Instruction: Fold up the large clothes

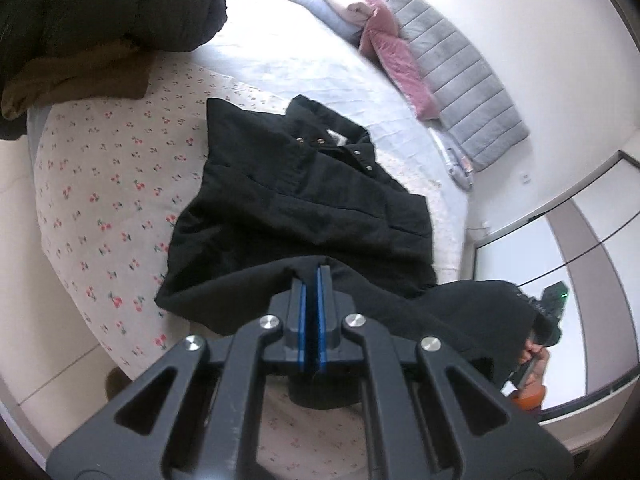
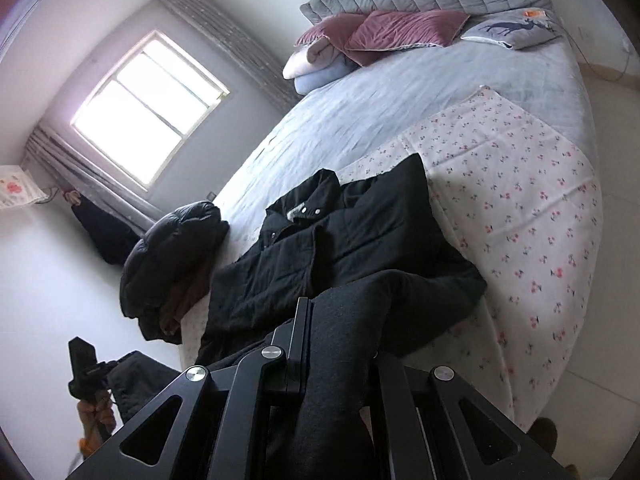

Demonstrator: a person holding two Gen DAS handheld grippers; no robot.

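Two grippers have the same garment pinched at its near edge. Your left gripper (image 1: 312, 270) has its blue-padded fingers (image 1: 301, 320) pressed almost together with the hem of the black quilted snap-front jacket (image 1: 296, 200) caught at their tips. Your right gripper (image 2: 332, 316) is clenched on a thick bunch of the same hem, which drapes over and hides one finger.

The jacket lies front-up on the white cherry-print sheet (image 1: 100, 184) at the foot of the bed, collar pointing away from you. The risk, as I judge it, sits in the grips: the left holds only a thin lip of cloth that could slide out as you lift, and the right's bulky wad could drag the fold crooked. Pulling too hard may also ruck the loose sheet beneath.

Further off, a black puffer coat (image 2: 172, 252) on a brown garment (image 1: 76, 76) crowds one corner and could snag a swung hem.

A pale label shows inside the collar, too small to read. The far grey pillow (image 2: 508, 28) bears a deer motif, no legible words.
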